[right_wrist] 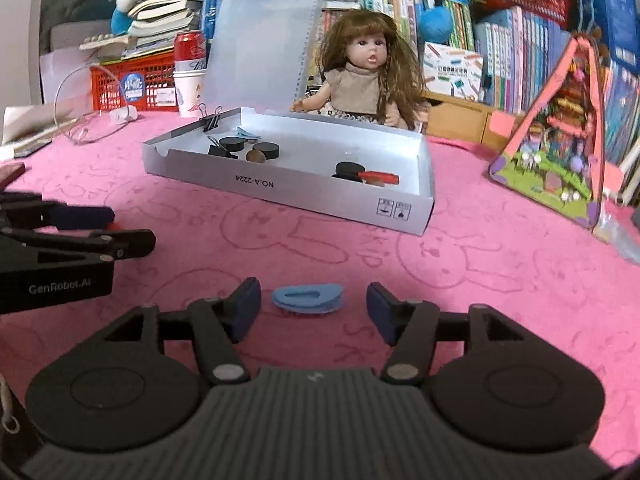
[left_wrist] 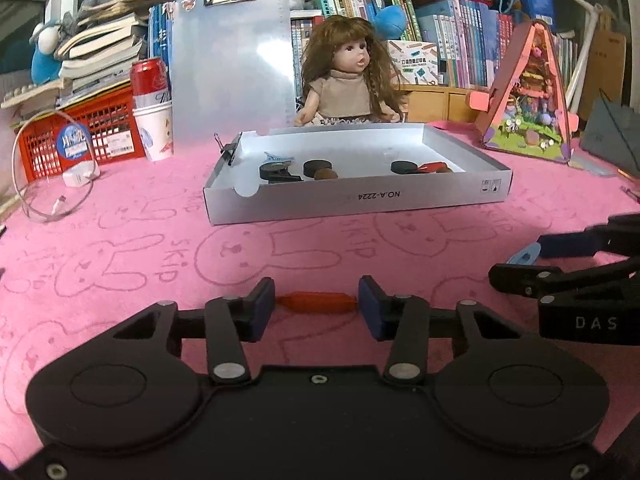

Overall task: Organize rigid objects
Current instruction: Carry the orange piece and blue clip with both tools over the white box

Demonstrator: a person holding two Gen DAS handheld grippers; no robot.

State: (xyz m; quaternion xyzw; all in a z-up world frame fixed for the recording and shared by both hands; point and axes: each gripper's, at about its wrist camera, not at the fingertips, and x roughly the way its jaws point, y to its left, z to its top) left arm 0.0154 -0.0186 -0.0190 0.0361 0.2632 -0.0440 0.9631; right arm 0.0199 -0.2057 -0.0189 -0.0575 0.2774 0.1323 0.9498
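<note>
A red-orange hair clip [left_wrist: 316, 303] lies crosswise on the pink cloth, and my left gripper [left_wrist: 317, 306] is shut on it, both blue pads touching its ends. A blue hair clip [right_wrist: 307, 298] rests on the cloth between the pads of my right gripper [right_wrist: 314, 305], which is open with a gap on either side. In the left wrist view the right gripper [left_wrist: 520, 264] reaches in from the right beside the blue clip [left_wrist: 522, 257]. Beyond both stands the shallow white box [left_wrist: 360, 200] [right_wrist: 280, 196], holding black discs, binder clips, a brown piece and a red clip.
A doll [left_wrist: 344, 76] sits behind the box, next to an upright clipboard [left_wrist: 232, 60]. At left are a red crate [left_wrist: 96, 132], a can in a paper cup [left_wrist: 152, 120] and a clear plastic hoop [left_wrist: 52, 168]. A triangular toy house [left_wrist: 528, 100] stands at right.
</note>
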